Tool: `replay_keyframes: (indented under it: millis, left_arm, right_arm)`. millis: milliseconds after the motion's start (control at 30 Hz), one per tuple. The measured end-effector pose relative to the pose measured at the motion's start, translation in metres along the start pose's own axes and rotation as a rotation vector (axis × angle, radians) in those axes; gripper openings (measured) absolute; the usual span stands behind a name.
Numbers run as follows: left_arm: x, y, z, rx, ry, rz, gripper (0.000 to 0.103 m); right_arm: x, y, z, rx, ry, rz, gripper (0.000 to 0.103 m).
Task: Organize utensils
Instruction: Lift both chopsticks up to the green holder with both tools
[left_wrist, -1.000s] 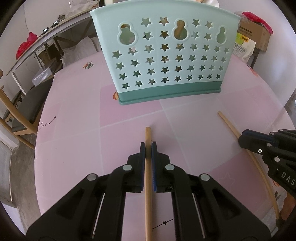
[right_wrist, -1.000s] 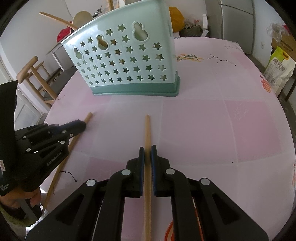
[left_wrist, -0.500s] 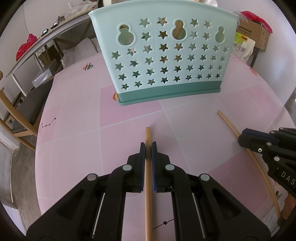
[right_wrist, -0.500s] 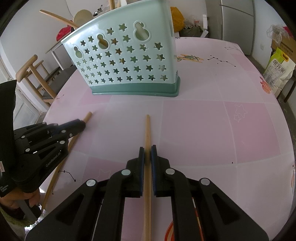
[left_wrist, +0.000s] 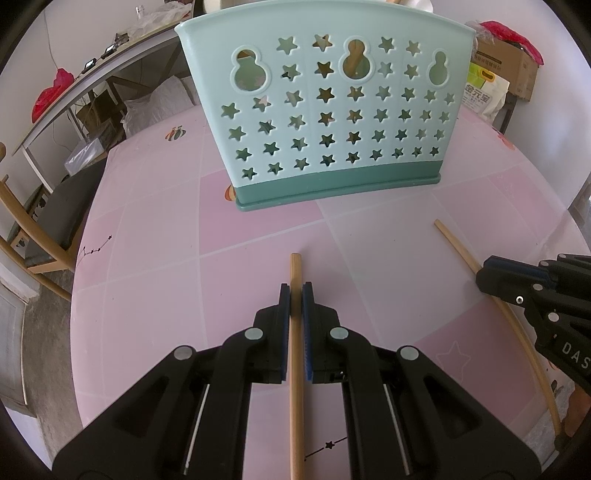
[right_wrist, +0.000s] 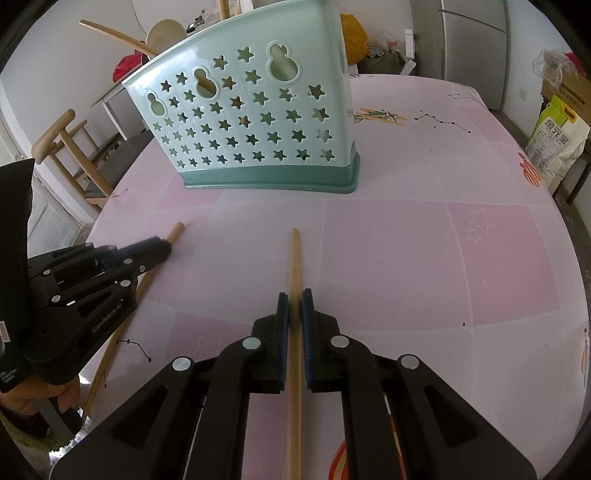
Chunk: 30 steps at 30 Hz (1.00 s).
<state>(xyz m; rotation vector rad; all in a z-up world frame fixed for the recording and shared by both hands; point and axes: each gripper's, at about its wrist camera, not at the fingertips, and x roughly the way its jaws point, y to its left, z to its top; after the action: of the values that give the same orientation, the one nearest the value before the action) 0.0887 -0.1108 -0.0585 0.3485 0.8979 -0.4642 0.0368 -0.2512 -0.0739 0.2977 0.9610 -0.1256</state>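
A pale teal utensil holder (left_wrist: 321, 110) with star-shaped holes stands upright on the pink table, ahead of both grippers. My left gripper (left_wrist: 295, 291) is shut on a thin wooden stick (left_wrist: 295, 266) whose tip points at the holder. To its right my right gripper (left_wrist: 491, 273) grips a second wooden stick (left_wrist: 454, 243). In the right wrist view my right gripper (right_wrist: 294, 299) is shut on that stick (right_wrist: 294, 258), with the holder (right_wrist: 258, 129) beyond. My left gripper (right_wrist: 155, 247) sits at the left on its own stick (right_wrist: 175, 232). Both sticks lie low over the tabletop.
A wooden spoon (right_wrist: 162, 33) and other handles stick out of the holder's top. Wooden chairs (right_wrist: 62, 147) stand past the table's left edge. A printed bag (right_wrist: 554, 140) and a cardboard box (left_wrist: 506, 70) sit on the floor to the right. A hand (right_wrist: 55, 398) holds the left gripper.
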Motion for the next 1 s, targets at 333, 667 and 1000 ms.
replay_keyframes:
  millis: [333,667,1000]
  left_arm:
    - [-0.010,0.017,0.007,-0.061,-0.047,-0.084,0.005]
    - [-0.113,0.065,0.026,-0.147,-0.307,-0.187,0.005]
    - [-0.206,0.084,0.055,-0.156,-0.568,-0.283,0.005]
  right_arm:
    - [0.000,0.000,0.000,-0.003,0.002,0.000,0.007]
    - [0.000,0.002,0.001,-0.025,0.010,-0.008,0.007]
    - [-0.021,0.004,0.006,-0.028,-0.042,0.035,0.007]
